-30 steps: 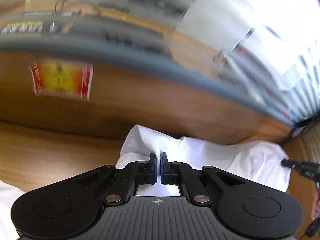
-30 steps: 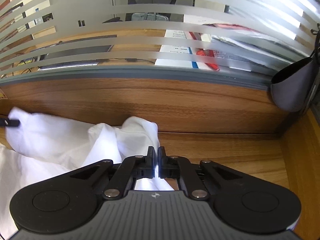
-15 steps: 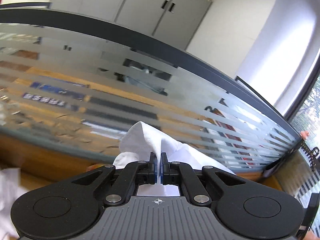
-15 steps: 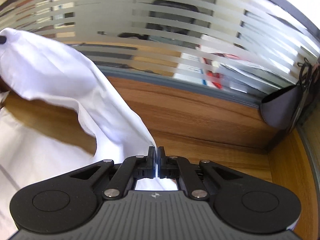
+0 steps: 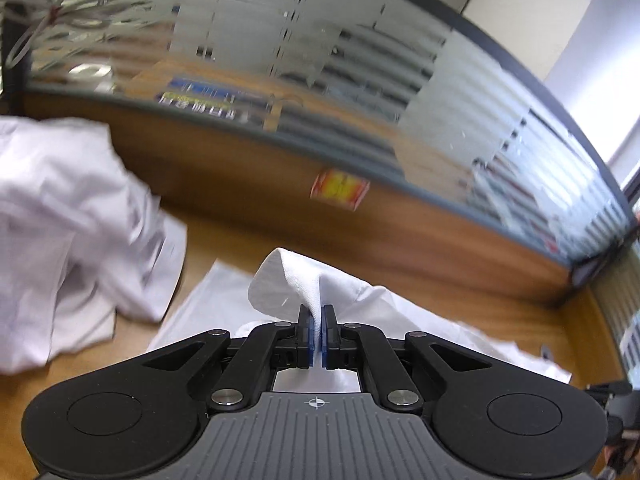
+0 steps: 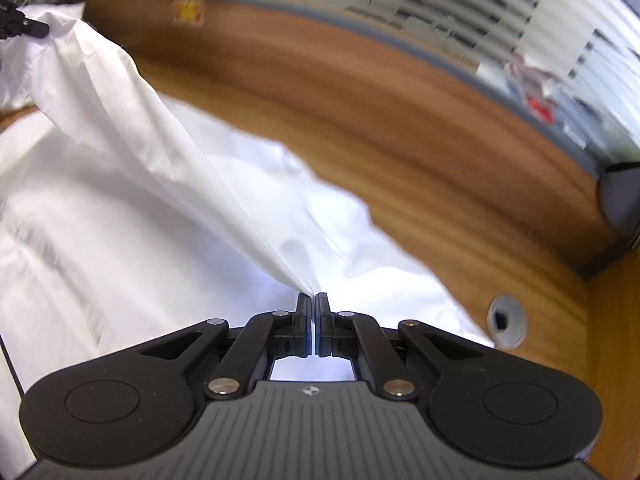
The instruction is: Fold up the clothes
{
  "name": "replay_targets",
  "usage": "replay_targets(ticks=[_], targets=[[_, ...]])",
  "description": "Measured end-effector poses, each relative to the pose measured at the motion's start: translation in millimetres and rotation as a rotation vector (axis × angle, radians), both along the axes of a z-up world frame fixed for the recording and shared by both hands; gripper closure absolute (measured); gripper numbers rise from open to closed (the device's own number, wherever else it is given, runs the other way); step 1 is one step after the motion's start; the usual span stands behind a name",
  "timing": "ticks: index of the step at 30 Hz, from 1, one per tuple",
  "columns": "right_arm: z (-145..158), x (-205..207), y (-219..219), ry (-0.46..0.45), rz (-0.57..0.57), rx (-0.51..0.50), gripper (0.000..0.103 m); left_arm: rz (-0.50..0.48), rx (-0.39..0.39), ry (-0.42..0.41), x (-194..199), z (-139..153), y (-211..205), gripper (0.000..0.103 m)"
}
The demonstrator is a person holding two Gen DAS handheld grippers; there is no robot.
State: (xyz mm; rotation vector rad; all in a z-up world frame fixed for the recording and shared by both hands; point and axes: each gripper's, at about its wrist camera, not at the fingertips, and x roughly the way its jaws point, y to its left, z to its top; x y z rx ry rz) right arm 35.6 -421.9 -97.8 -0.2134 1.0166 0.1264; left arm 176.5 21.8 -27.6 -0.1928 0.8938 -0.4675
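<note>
A white shirt (image 6: pixel 120 208) lies spread over the wooden desk. My right gripper (image 6: pixel 313 300) is shut on a pinch of its cloth, and a taut fold runs from there up to the far left, where the tip of my left gripper (image 6: pixel 28 28) holds the other end. In the left wrist view my left gripper (image 5: pixel 318 320) is shut on a raised peak of the white shirt (image 5: pixel 288 280), with the rest of the garment trailing off to the right across the desk.
A second heap of white clothing (image 5: pixel 68 216) sits at the left of the desk. A wooden partition (image 5: pixel 280 196) topped with striped frosted glass closes the far side. A grey cable grommet (image 6: pixel 506 322) is set in the desk (image 6: pixel 540 292) at the right, near a dark pouch (image 6: pixel 620 200).
Both grippers have swung to the left with the shirt still pinched. The cloth between them has drawn out into a long taut fold, and the pile of clothing has come into the left view.
</note>
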Motion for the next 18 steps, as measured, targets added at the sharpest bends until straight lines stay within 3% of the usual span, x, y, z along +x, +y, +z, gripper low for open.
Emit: replay_targets(ticks=[5, 9, 15, 18], targets=[[-24, -13, 6, 0.074, 0.003, -0.008, 0.1, -0.021, 0.041, 0.09, -37, -22, 27, 0.093], [-26, -21, 0, 0.104, -0.047, 0.015, 0.099, -0.01, 0.039, 0.108, -59, -24, 34, 0.082], [-6, -40, -26, 0.05, -0.24, 0.134, 0.088, -0.003, -0.024, 0.067, -70, -1, 43, 0.064], [2, -44, -45, 0.015, -0.377, 0.213, 0.082, -0.02, -0.018, 0.058, -65, 1, 34, 0.064]])
